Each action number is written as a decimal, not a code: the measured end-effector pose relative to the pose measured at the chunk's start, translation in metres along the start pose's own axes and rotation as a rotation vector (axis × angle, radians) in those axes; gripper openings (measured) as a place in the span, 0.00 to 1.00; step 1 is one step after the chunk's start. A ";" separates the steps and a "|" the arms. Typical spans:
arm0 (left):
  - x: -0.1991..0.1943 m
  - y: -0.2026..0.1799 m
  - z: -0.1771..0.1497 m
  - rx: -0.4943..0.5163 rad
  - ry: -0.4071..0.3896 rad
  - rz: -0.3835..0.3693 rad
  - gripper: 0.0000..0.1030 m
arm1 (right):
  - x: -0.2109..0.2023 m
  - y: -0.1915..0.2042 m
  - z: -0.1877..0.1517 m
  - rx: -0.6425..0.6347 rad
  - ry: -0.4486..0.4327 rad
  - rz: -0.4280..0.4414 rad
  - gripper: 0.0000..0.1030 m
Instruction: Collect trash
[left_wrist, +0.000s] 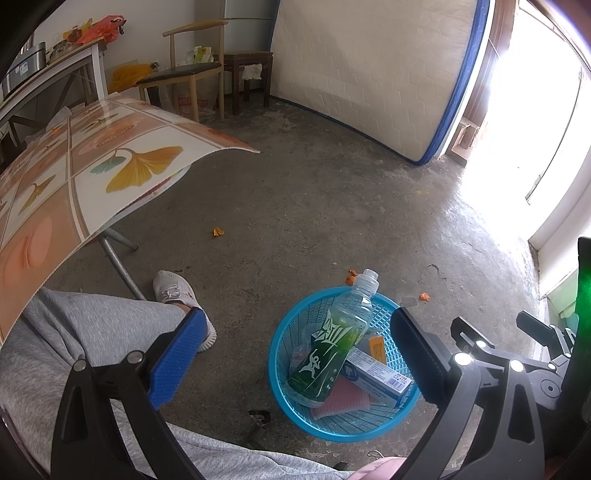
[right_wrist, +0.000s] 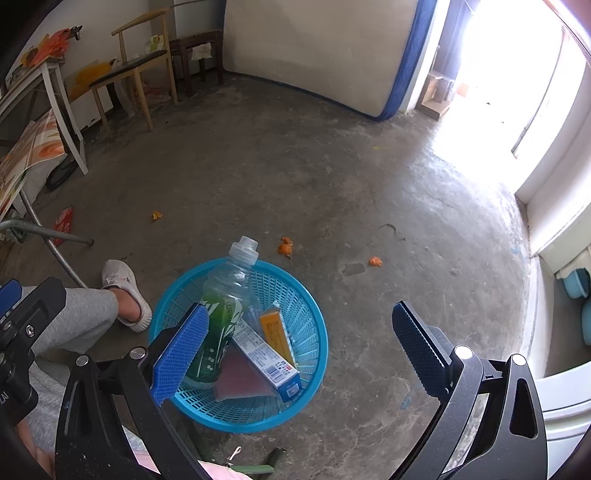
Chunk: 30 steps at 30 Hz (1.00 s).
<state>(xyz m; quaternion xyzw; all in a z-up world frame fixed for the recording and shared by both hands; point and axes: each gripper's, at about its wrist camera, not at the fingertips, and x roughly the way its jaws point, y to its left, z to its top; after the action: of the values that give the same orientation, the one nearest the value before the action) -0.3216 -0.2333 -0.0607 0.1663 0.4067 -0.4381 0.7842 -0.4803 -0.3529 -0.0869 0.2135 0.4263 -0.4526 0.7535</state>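
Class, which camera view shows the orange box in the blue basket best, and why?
The right wrist view: the orange box lies with its whole long face exposed in the blue basket. In the left wrist view only one end of it shows, behind the green bottle and the white-and-blue box.

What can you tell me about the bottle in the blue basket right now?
The bottle is clear plastic with a green printed label and a pale translucent sports cap. It leans tilted in the blue mesh basket, base down inside, neck and cap jutting over the far rim. It looks mostly empty. A white-and-blue box lies against its lower side. Neither gripper touches it; both stand with jaws open.
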 end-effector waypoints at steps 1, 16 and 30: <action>0.000 0.000 0.000 -0.001 0.000 -0.001 0.95 | -0.001 0.000 0.000 0.000 -0.001 0.001 0.93; 0.000 0.000 0.000 -0.003 0.001 -0.002 0.95 | 0.000 0.000 0.000 0.003 0.005 0.000 0.93; 0.000 0.000 0.001 -0.004 0.001 -0.004 0.95 | 0.003 -0.001 -0.001 -0.003 0.001 -0.001 0.93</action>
<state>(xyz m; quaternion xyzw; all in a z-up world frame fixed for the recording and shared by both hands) -0.3209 -0.2336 -0.0605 0.1643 0.4082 -0.4387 0.7835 -0.4809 -0.3540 -0.0902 0.2126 0.4273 -0.4522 0.7535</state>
